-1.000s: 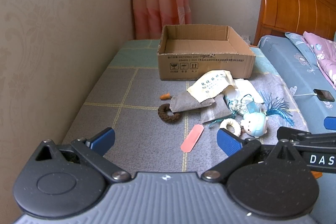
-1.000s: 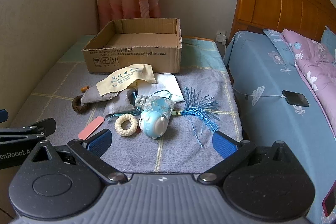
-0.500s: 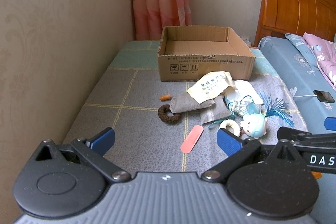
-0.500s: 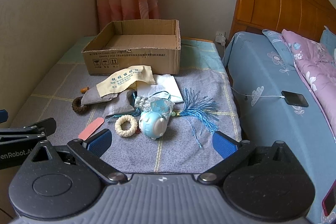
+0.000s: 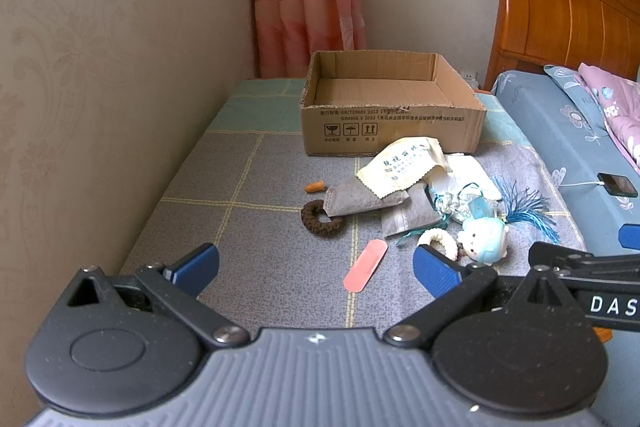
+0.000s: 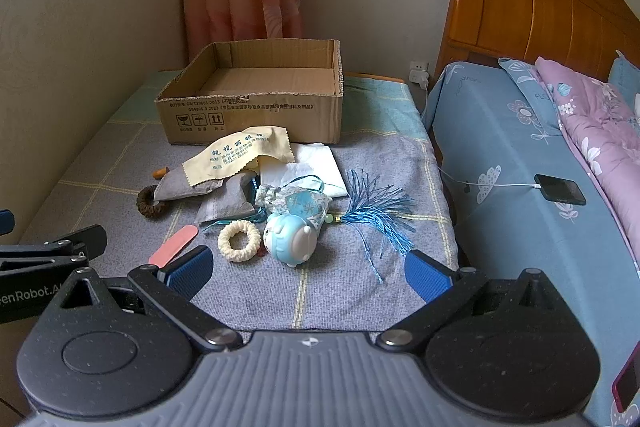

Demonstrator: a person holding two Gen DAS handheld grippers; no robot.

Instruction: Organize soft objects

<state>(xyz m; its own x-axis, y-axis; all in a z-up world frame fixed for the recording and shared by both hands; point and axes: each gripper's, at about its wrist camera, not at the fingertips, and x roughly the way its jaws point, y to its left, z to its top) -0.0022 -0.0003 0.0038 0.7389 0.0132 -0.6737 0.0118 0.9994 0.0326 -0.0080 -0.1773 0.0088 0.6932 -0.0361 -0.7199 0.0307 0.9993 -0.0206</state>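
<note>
Hiding under a grey pouch (image 5: 362,201) — part of the brown ring (image 5: 320,219).

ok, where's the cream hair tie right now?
The cream hair tie lies on the grey blanket, touching the blue plush toy on its left, right of the pink strip.

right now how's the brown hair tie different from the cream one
The brown hair tie is dark, and a grey pouch covers part of it; the cream hair tie is pale and lies fully exposed beside the blue toy. The brown one sits farther left. Both are ring-shaped and lie flat on the blanket.
</note>
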